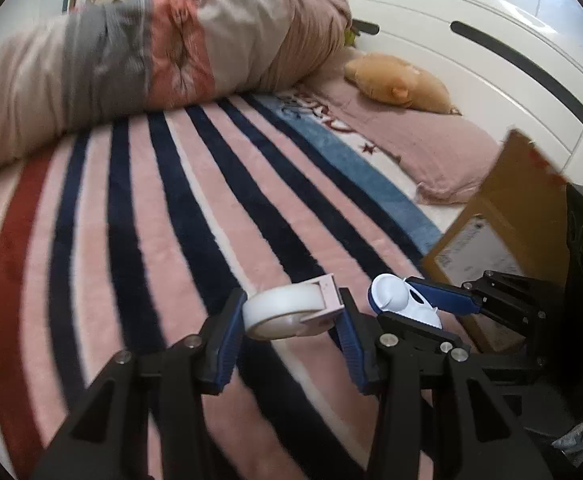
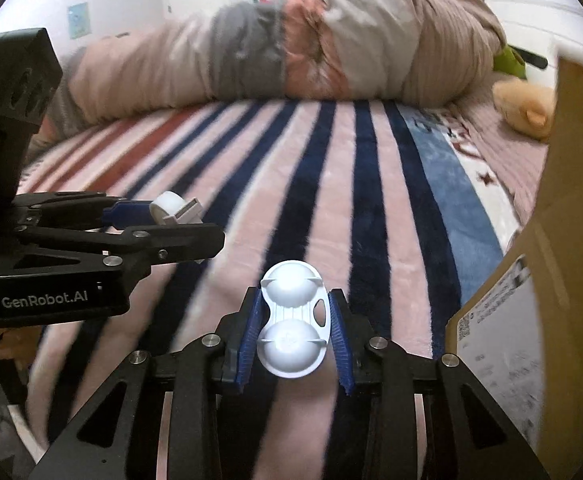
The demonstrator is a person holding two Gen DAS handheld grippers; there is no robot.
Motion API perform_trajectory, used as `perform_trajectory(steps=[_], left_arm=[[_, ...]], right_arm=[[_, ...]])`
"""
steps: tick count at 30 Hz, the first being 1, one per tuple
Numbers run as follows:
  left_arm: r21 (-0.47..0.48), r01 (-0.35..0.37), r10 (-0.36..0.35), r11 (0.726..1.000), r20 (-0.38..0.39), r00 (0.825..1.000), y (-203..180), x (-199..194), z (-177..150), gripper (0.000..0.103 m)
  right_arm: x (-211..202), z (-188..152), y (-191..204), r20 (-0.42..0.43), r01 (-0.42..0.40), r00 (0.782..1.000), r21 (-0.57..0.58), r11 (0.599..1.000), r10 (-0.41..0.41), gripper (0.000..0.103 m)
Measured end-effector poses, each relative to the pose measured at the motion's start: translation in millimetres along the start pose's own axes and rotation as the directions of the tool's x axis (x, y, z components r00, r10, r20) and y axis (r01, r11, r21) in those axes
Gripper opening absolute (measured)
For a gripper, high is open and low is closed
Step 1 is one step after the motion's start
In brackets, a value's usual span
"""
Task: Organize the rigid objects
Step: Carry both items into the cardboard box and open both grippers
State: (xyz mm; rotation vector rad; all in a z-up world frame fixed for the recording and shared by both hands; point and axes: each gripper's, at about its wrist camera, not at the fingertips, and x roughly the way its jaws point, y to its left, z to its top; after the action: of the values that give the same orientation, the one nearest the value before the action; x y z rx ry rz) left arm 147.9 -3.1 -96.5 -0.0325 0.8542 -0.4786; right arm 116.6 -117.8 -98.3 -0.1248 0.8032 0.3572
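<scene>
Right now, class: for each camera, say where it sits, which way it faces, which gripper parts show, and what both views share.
Left wrist: on the left hand-held gripper, facing across the striped blanket; its fingers clamp a tape dispenser.
Right wrist: on the right hand-held gripper, facing likewise; it clamps a white double-domed case.
Shared: each shows the other gripper, the blanket and the cardboard box.

My left gripper [image 1: 291, 320] is black with blue pads, and between them sits a white tape roll [image 1: 281, 312] in a pale pink holder. My right gripper [image 2: 293, 332] has the same black and blue, closed on a plain white two-domed case [image 2: 291, 324]. Under both grippers the blanket [image 1: 171, 200] runs in pink, navy, white and red stripes. Right of my right gripper stands a brown cardboard box [image 2: 563, 280] with a white label.
</scene>
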Motion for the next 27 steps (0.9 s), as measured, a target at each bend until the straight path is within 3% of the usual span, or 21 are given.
perform_trajectory(steps=[8, 14, 20, 27], left_arm=[[0.066, -0.012, 0.005, 0.998, 0.101, 0.995, -51.3, -101.4, 9.4, 0.041], [0.118, 0.021, -0.037, 0.993, 0.141, 0.989, -109.5, -138.4, 27.0, 0.041], [0.197, 0.064, -0.086, 0.978, 0.104, 0.991, -174.0, -122.7, 44.7, 0.041], [0.239, 0.084, -0.088, 0.967, 0.005, 0.996, -220.2, -68.1, 59.6, 0.042]], right_arm=[[-86.7, 4.7, 25.1, 0.146, -0.048, 0.987, -0.087, 0.995, 0.061, 0.029], [-154.3, 2.1, -0.2, 0.252, -0.035, 0.967, -0.066, 0.997, 0.051, 0.029], [-191.6, -5.9, -60.5, 0.262, 0.015, 0.965, -0.009, 1.0, -0.012, 0.029], [-185.1, -13.4, -141.9, 0.17, 0.092, 0.98, 0.058, 0.994, -0.101, 0.029]])
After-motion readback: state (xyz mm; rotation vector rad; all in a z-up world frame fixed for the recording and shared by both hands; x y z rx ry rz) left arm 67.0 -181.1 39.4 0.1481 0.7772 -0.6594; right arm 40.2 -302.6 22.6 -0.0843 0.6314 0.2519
